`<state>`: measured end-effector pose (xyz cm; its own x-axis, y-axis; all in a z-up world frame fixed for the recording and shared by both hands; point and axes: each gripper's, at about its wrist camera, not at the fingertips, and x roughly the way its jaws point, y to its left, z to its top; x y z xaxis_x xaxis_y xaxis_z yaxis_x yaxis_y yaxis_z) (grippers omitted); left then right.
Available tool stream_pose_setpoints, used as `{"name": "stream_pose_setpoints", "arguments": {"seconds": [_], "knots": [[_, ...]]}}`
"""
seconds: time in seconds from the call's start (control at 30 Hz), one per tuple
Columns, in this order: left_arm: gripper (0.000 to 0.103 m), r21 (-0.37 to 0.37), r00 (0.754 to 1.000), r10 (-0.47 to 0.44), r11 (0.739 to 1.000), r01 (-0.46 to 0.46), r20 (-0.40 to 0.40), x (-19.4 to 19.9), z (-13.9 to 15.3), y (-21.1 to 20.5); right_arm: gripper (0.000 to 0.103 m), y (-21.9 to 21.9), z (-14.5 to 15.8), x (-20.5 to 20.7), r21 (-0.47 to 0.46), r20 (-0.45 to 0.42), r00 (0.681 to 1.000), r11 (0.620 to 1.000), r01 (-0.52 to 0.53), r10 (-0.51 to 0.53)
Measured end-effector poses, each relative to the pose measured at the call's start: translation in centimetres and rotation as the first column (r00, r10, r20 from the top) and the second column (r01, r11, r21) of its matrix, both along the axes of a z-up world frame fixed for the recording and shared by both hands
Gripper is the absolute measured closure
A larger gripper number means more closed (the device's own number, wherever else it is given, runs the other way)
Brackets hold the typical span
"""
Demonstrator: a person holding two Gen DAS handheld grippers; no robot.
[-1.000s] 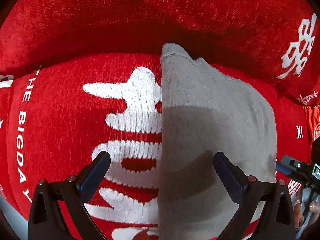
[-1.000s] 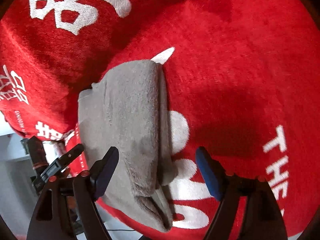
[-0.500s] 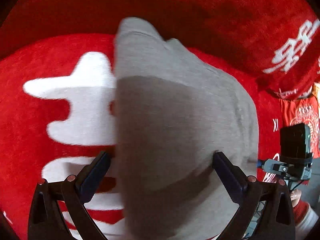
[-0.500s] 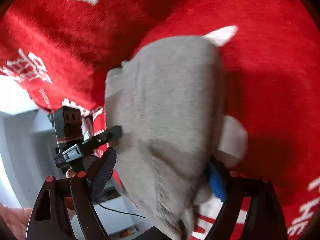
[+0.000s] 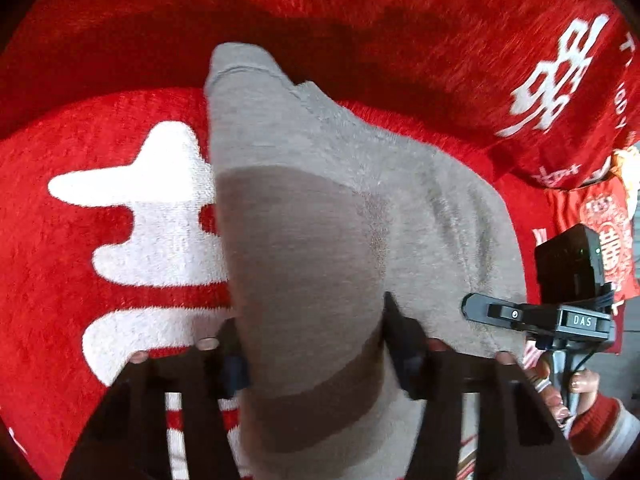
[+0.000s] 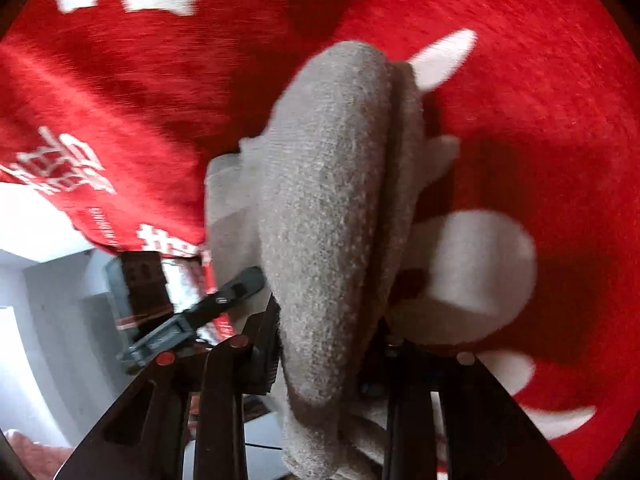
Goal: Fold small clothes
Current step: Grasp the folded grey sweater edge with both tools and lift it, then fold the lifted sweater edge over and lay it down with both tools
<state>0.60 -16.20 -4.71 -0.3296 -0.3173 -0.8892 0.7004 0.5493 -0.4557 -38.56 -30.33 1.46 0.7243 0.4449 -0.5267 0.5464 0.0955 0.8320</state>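
In the left wrist view, a soft grey fleecy garment [image 5: 320, 240] is seen folded on a red plush cloth with large white characters [image 5: 100, 240], which covers the whole surface beneath. The near end of the garment is clamped by the left gripper [image 5: 314, 344]; its two dark fingers [image 5: 404, 340] are drawn in narrow and pressed against the fabric on either side. The far end of the garment, with a stitched hem, is laid toward a raised fold of the red cloth. At the right edge the right gripper [image 5: 500, 314] is seen, a black device marked "DAS", held by a hand in a red-and-white cuff; its tip is just beside the garment's right border, and whether it is closed cannot be told from here. White letters are printed on the red cloth at upper right, but they are too blurred to be read.

In the right wrist view, the grey garment [image 6: 332, 220] is seen edge-on as a thick folded bundle, lifted above the red cloth [image 6: 540, 120]. It is gripped by the right gripper [image 6: 328, 356], whose dark fingers [image 6: 268, 348] are closed in narrow on the near end. The left gripper [image 6: 240, 284] is seen at the left, touching the bundle's side. White characters are shown on the cloth, none legible.
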Motion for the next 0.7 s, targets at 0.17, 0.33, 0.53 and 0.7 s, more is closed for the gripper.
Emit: {"name": "stream_pose_setpoints", "arguments": {"seconds": [0.17,0.33,0.53,0.7], "knots": [[0.057,-0.058,0.999,-0.008,0.998,0.006,-0.031,0.7,2.5,1.5,0.072,1.7,2.8,0.5,0.028,0.085,0.996,0.999,0.02,-0.022],[0.057,-0.089,0.999,-0.034,0.996,0.033,-0.01,0.0,5.3,4.1,0.072,4.6,4.8,1.0,0.053,0.128,0.992,0.999,0.007,-0.013],[0.056,-0.059,1.0,-0.02,0.998,0.02,0.006,0.6,6.7,9.2,0.072,9.8,4.0,3.0,0.113,0.136,0.991,0.993,-0.027,0.012],[0.056,0.016,1.0,-0.005,1.0,0.004,0.025,1.7,5.0,13.9,0.071,13.5,1.9,5.4,0.119,0.075,0.995,0.99,-0.073,0.065]]}}
